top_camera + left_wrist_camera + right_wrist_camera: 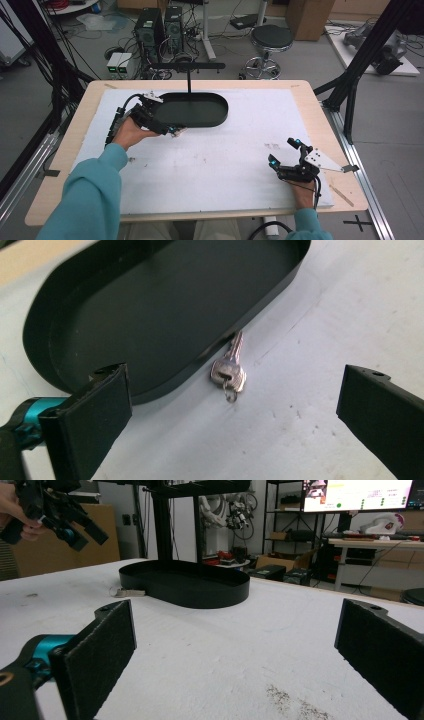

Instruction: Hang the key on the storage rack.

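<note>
- The left gripper (pixel 232 405) hovers above a key (pixel 229 371) with its jaws spread wide and nothing between them.
- The key lies flat on the white mat (pixel 320 330), its blade tip touching the outer wall of the black tray (pixel 150 315) and its small ring toward the gripper.
- The step in hand looks like the approach to pick up the key, the grasp not yet made.
- Next, the left gripper likely needs to drop lower and straddle the key's head before closing, keeping clear of the tray wall.
- The right gripper (pixel 286 152) rests on the mat near the table's right edge, jaws apart and empty, well apart from the tray.
</note>
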### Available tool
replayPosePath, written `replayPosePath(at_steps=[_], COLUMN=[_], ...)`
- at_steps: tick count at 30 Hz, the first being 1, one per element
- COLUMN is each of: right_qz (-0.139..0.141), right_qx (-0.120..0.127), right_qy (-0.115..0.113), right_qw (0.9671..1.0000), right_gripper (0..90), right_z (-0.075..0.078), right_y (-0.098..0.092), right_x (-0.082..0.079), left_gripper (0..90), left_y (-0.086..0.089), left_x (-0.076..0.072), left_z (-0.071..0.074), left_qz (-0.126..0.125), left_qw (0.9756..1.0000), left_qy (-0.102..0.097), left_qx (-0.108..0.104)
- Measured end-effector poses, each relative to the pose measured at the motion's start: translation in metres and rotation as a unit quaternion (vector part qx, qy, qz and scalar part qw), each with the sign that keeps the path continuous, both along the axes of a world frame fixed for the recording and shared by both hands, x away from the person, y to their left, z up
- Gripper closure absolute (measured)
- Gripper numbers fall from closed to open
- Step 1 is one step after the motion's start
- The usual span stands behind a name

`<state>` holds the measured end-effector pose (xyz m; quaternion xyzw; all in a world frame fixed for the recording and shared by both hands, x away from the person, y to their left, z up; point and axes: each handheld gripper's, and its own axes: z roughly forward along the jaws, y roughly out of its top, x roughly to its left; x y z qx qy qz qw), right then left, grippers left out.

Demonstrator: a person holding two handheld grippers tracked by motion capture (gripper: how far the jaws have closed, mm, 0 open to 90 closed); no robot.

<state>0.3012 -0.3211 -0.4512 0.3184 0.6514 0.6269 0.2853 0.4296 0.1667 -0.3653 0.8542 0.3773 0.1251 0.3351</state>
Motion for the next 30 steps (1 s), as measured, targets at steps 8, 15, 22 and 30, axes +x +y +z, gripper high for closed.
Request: replayPosePath(at_steps=[8,15,22,30], right_qz=[0.0,0.0,0.0,0.0], right_qx=[0.0,0.0,0.0,0.0], right_qy=[0.0,0.0,0.0,0.0], right_qw=[1.0,1.0,1.0,1.0], right_gripper=[2.2,2.2,2.2,2.2], right_z=[0.0,0.0,0.0,0.0], right_y=[0.0,0.0,0.0,0.0], right_x=[0.0,0.0,0.0,0.0], left_gripper=[1.8,1.8,1.8,3.2], left_y=[-0.009,-0.019,-0.024,-0.027], left_x=[0.004,0.005,0.007,0.01], left_z=[-0.01,-0.017,-0.024,-0.029], left_qz=[0.017,0.019,0.022,0.032], left_qw=[0.999,0.9976,0.9955,0.9934], left_qy=[0.033,0.054,0.076,0.092], left_qx=[0.024,0.038,0.053,0.06])
